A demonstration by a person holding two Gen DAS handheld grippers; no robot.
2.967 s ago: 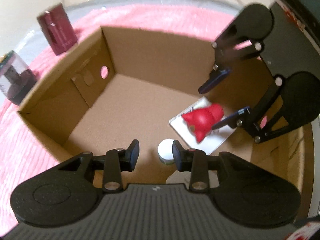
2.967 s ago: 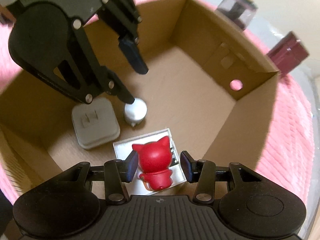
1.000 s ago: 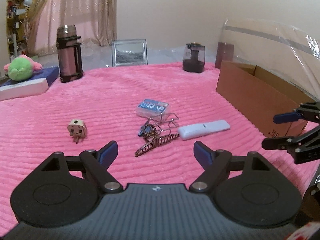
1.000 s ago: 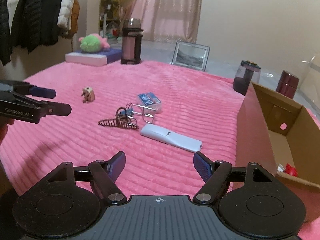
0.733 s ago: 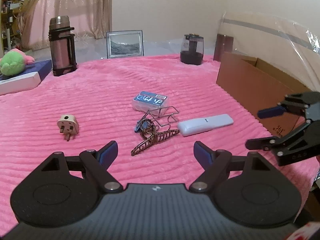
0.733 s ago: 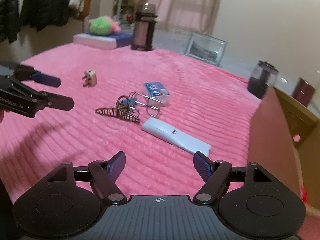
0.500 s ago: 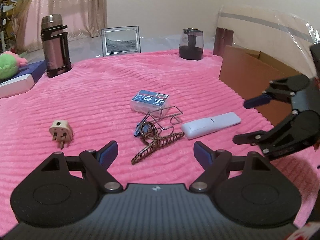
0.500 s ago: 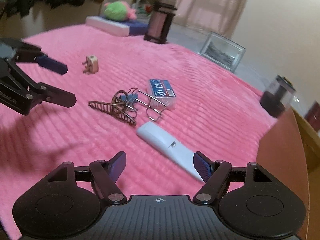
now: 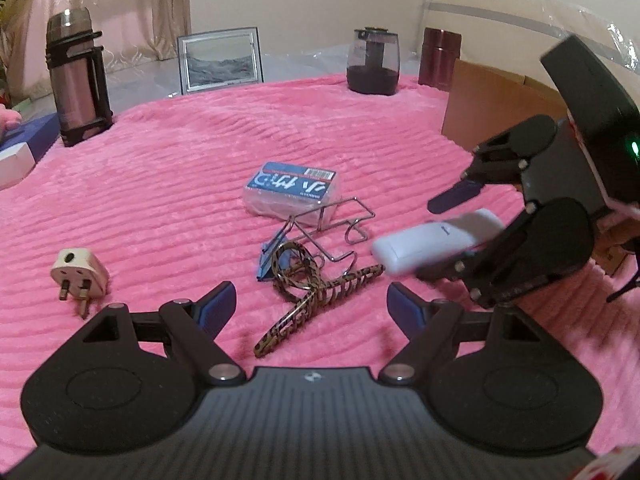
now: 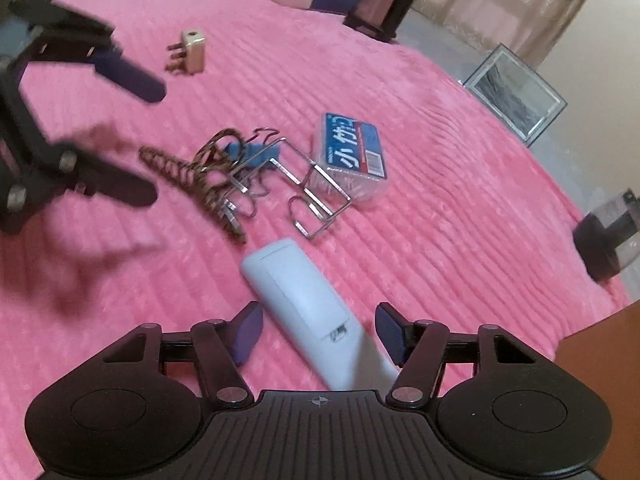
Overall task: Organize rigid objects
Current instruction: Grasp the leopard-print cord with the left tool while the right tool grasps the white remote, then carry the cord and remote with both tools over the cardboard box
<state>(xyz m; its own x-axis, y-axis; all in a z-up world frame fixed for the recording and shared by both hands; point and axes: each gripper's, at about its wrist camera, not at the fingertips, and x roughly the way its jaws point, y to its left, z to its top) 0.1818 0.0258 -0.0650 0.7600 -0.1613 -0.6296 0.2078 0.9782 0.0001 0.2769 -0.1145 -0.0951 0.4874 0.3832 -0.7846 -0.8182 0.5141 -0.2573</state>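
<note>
So both my grippers are out of the cardboard box point(image 9: 492, 92) now, where they were a few seconds back dropping off the red figure and the little white thing, and down over the pink blanket point(image 9: 168, 184) where the rest of the clutter sits. My right gripper point(image 10: 318, 334) has the white remote point(image 10: 296, 292) lying between its fingers, which have just been closing in. There's a gap on both sides though, so nothing's gripped yet. My left gripper point(image 9: 310, 304) has its fingers spread wide and empty, hovering just short of the leopard hair claw point(image 9: 312, 292), which is tangled up with the wire rack point(image 9: 332, 228) and a blue clip. The plug adapter point(image 9: 78, 274) and the clear card box point(image 9: 294, 192) are untouched. Looks like the remote's next into the box, I reckon.
</note>
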